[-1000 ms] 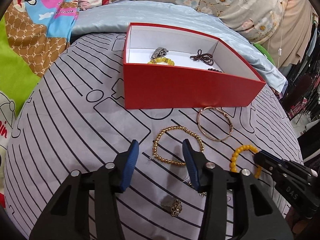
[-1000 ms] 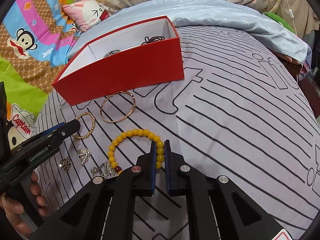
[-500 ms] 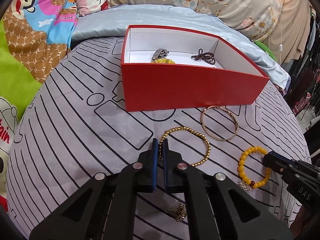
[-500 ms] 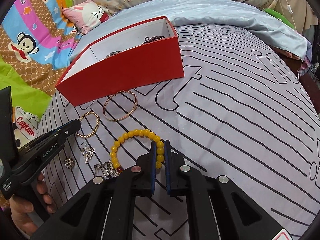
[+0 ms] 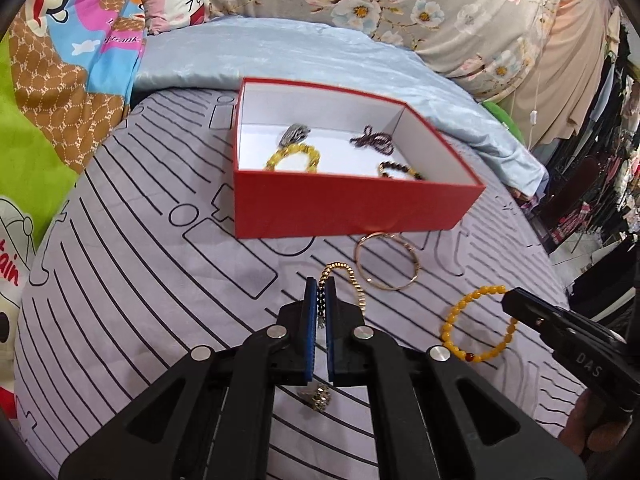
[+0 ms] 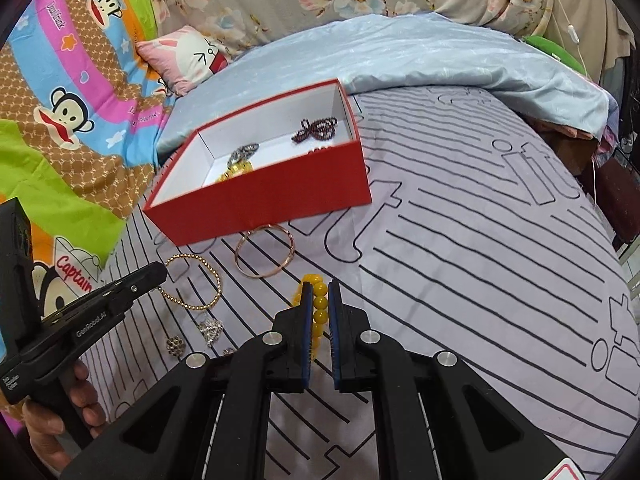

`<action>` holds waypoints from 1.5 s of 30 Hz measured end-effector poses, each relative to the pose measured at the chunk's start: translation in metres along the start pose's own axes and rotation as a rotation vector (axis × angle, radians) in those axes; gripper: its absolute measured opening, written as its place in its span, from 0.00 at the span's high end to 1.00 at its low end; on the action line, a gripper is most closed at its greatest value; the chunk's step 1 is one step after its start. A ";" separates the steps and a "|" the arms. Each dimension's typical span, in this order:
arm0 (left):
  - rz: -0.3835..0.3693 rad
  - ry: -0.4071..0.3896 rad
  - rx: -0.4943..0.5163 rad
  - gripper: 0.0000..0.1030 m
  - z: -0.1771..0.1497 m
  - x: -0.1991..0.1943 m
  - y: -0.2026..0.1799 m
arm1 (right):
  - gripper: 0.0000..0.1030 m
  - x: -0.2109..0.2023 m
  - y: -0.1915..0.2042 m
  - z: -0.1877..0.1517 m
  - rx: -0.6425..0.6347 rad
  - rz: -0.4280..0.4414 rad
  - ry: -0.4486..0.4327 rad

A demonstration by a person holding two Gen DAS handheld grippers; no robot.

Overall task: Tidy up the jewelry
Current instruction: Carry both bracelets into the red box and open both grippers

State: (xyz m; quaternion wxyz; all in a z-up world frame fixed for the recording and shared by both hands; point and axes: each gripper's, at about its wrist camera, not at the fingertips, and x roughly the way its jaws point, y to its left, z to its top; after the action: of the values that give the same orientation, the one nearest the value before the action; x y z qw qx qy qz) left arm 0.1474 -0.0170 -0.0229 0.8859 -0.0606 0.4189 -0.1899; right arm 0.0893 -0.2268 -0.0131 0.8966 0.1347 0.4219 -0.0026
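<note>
My left gripper (image 5: 321, 286) is shut on a gold bead bracelet (image 5: 352, 280) and holds it lifted above the grey striped sheet; it also shows in the right wrist view (image 6: 200, 280). My right gripper (image 6: 321, 292) is shut on a yellow bead bracelet (image 6: 318, 304), seen as a hanging loop in the left wrist view (image 5: 476, 324). The red box (image 5: 352, 208) stands beyond, holding a yellow bracelet (image 5: 294, 158), a dark bead piece (image 5: 372, 140) and a silver piece (image 5: 295, 134).
A rose-gold bangle (image 5: 386, 262) lies in front of the box. Small brooches and charms (image 6: 210, 330) lie on the sheet near the grippers, one under my left gripper (image 5: 318, 396). A blue quilt (image 5: 320, 56) and pillows lie behind the box.
My left gripper has shut on the gold bracelet and lifted it. My right gripper, shut throughout on the yellow bracelet, has raised it off the sheet.
</note>
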 end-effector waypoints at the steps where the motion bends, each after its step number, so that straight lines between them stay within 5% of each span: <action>1: -0.008 -0.011 0.001 0.97 0.002 -0.006 -0.002 | 0.94 -0.003 0.001 0.002 -0.002 0.001 -0.007; 15: -0.078 -0.131 0.052 0.97 0.051 -0.057 -0.023 | 0.94 -0.041 0.012 0.042 -0.060 0.026 -0.133; 26: -0.069 -0.194 0.077 0.97 0.114 -0.039 -0.025 | 0.94 -0.032 0.036 0.109 -0.132 0.058 -0.214; 45: -0.001 -0.134 0.024 0.97 0.157 0.054 0.023 | 0.94 0.085 0.066 0.141 -0.136 0.165 -0.045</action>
State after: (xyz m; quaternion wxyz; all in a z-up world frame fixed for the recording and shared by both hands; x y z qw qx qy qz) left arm 0.3050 -0.0247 0.0331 0.9126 -0.0625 0.3562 -0.1908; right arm 0.2585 -0.1881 0.0239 0.9100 0.1080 0.3885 0.0968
